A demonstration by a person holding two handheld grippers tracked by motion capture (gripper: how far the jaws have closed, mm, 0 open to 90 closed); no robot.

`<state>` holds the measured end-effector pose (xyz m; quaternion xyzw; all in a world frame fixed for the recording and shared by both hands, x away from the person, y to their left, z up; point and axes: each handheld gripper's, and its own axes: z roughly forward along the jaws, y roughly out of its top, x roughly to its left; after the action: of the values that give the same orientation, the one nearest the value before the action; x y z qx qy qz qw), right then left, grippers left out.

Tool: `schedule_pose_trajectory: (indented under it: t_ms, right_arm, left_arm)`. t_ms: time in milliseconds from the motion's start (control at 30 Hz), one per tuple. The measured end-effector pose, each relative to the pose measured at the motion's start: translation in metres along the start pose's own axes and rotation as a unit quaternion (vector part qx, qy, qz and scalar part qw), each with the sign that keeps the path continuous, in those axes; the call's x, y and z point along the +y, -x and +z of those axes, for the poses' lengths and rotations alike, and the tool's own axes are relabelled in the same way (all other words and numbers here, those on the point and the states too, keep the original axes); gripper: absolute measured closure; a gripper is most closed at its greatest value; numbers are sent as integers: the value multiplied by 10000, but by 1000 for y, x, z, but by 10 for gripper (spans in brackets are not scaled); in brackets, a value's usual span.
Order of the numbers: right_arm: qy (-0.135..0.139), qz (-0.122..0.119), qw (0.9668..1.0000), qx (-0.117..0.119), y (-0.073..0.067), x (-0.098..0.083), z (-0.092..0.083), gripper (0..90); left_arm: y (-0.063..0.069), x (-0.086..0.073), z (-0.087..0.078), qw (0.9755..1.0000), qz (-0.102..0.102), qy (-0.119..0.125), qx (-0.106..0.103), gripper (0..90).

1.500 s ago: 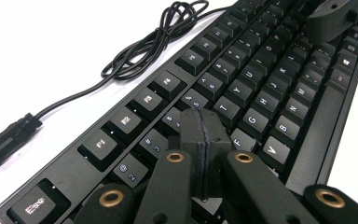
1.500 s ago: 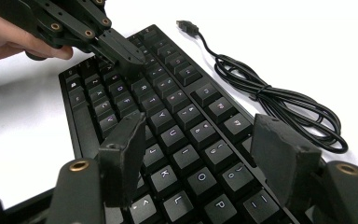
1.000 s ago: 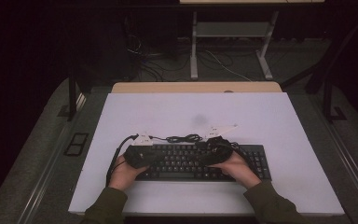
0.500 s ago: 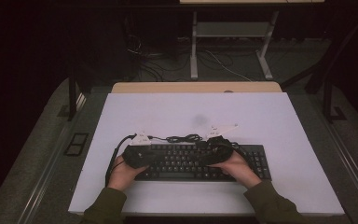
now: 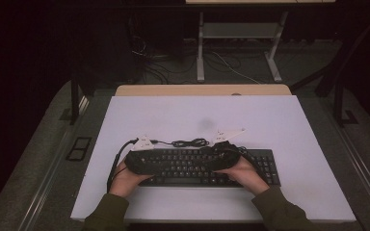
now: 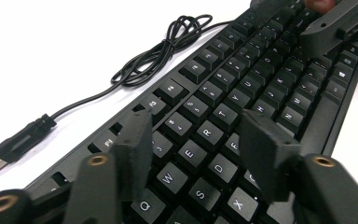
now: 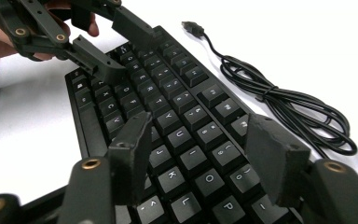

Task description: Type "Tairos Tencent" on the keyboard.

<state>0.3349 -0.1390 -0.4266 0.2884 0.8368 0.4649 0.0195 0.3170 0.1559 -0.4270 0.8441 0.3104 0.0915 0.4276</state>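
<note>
Seen from the high view, a black keyboard (image 5: pixel 207 166) lies across the near half of a white table (image 5: pixel 270 120), its coiled cable (image 5: pixel 190 142) bunched just behind its rear edge. The left gripper (image 5: pixel 142 159) sits over the keyboard's left end and the right gripper (image 5: pixel 226 153) over its middle, a hand behind each.

In the left gripper view, the left gripper (image 6: pixel 193 140) hovers low above the letter keys, its jaws spread with nothing pinched between them; they have just been opening. The keyboard (image 6: pixel 242 88) runs away toward the upper right, where the right gripper (image 6: pixel 331 28) hangs over the far keys. The cable (image 6: pixel 158 51) loops on the bare table to the left, ending in a USB plug (image 6: pixel 9 149).

In the right gripper view, the right gripper (image 7: pixel 196 140) stands over the keys with jaws apart and empty, having just been closing a little. The left gripper (image 7: pixel 107 42) hovers at the keyboard's (image 7: pixel 168 107) far end, jaws parted, and the cable (image 7: pixel 284 107) lies coiled to the right.
</note>
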Motion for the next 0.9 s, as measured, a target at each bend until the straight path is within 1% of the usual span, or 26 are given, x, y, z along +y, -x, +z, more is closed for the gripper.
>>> schedule_pose_trajectory:
  t_ms: [33,67,100,233,367,500,767,900]
  right_arm:
    - [-9,-15,10000,12,0,0,0,435]
    - [-15,-10,10000,27,0,0,0,449]
    - [-28,-1,10000,48,-1,0,1,461]
    - [3,-28,9999,118,-3,0,2,509]
    - [3,-39,9998,195,-6,0,3,551]
    - [10,-84,9996,287,-9,0,5,607]
    - [-87,-167,9987,469,-16,-1,10,730]
    - [-153,-220,9985,478,-19,-2,14,780]
  left_arm:
    - [-1,0,0,10000,22,-49,-17,391]
    - [0,-1,0,10000,-35,-28,-29,373]
    - [0,-2,1,10000,-48,-29,-33,359]
    - [0,-2,1,10000,-79,-17,-23,306]
    - [1,-2,0,10000,-80,2,-1,274]
    - [1,-3,0,10000,-72,15,2,270]
    - [1,-3,0,10000,-80,21,3,264]
    - [1,-3,0,10000,-70,20,4,264]
